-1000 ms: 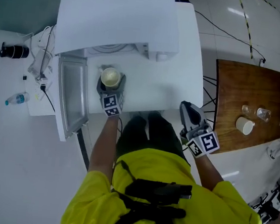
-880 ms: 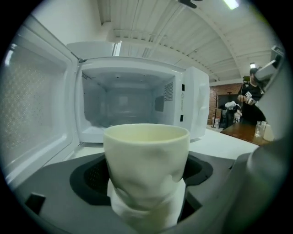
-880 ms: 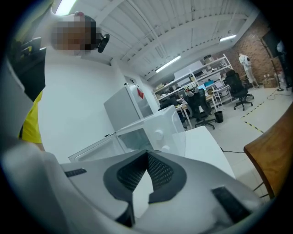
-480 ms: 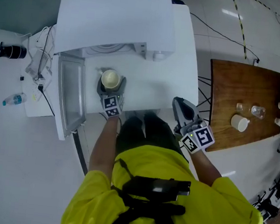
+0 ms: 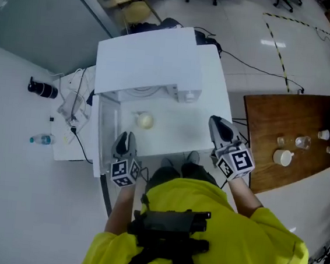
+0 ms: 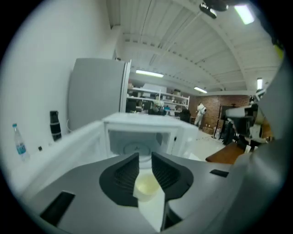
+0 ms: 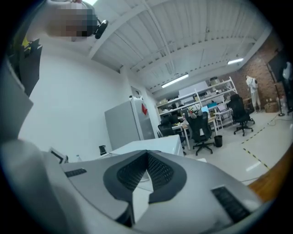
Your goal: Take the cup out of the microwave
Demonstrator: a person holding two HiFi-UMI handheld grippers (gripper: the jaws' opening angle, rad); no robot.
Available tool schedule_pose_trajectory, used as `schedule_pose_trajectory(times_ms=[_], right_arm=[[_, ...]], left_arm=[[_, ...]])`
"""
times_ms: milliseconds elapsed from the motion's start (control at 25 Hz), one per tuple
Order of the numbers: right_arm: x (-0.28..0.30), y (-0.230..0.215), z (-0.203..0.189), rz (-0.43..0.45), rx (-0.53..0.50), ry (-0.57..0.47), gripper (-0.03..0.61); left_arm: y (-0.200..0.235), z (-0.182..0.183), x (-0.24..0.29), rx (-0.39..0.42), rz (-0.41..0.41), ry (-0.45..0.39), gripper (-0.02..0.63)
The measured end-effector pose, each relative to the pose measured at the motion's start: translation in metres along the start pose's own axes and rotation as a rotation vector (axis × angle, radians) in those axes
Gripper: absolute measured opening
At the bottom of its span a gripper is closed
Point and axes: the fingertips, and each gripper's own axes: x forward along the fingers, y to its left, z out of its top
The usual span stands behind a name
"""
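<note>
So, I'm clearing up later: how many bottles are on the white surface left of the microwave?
2: a small clear plastic bottle in front, and a black cylindrical bottle farther back. More may be hidden behind the white microwave.

The left gripper (image 5: 126, 137) points forward and slightly down, its fingers narrowly apart and closing, with nothing between them. The right gripper (image 5: 218, 123) points forward, fingers pressed together. Both forearms reach ahead.

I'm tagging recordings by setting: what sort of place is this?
Probably a lab or workshop-style office, not a home kitchen: office chairs, storage shelving, and the microwave on a white worktable.
</note>
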Motion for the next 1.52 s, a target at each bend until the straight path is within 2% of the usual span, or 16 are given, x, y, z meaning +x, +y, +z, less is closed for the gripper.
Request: schedule_pose_trajectory(times_ms=[40, 80, 200, 280, 360, 560, 720, 960, 1240, 1520], right_arm=[[0.0, 0.004, 0.016, -0.002, -0.02, -0.023, 0.005], [-0.001, 0.009, 0.032, -0.003, -0.038, -0.047, 0.005], [-0.011, 0.025, 0.074, -0.003, -0.078, -0.109, 0.005], [-0.022, 0.036, 0.093, -0.004, -0.094, -0.14, 0.005], [-0.031, 0.045, 0.104, -0.007, -0.106, -0.156, 0.003], [-0.048, 0.054, 0.12, -0.035, -0.114, -0.192, 0.003], [-0.051, 0.057, 0.125, -0.053, -0.119, -0.207, 0.004], [-0.046, 0.07, 0.13, -0.05, -0.132, -0.213, 0.003], [-0.034, 0.088, 0.129, -0.015, -0.149, -0.198, 0.003], [-0.028, 0.092, 0.129, -0.004, -0.164, -0.196, 0.004]], left_arm=[[-0.003, 0.033, -0.012, 0.001, -0.023, -0.047, 0.048], [-0.007, 0.063, -0.023, 0.005, -0.047, -0.086, 0.025], [-0.027, 0.139, -0.059, 0.038, -0.123, -0.182, 0.022], [-0.034, 0.17, -0.08, 0.05, -0.157, -0.214, 0.014], [-0.034, 0.185, -0.094, 0.036, -0.177, -0.228, 0.014], [-0.03, 0.195, -0.11, 0.02, -0.192, -0.239, 0.014], [-0.027, 0.195, -0.101, 0.003, -0.201, -0.236, 0.014], [-0.029, 0.194, -0.097, 0.024, -0.226, -0.227, 0.014], [-0.01, 0.194, -0.094, 0.018, -0.204, -0.238, 0.014], [-0.014, 0.195, -0.094, 0.089, -0.196, -0.246, 0.014]])
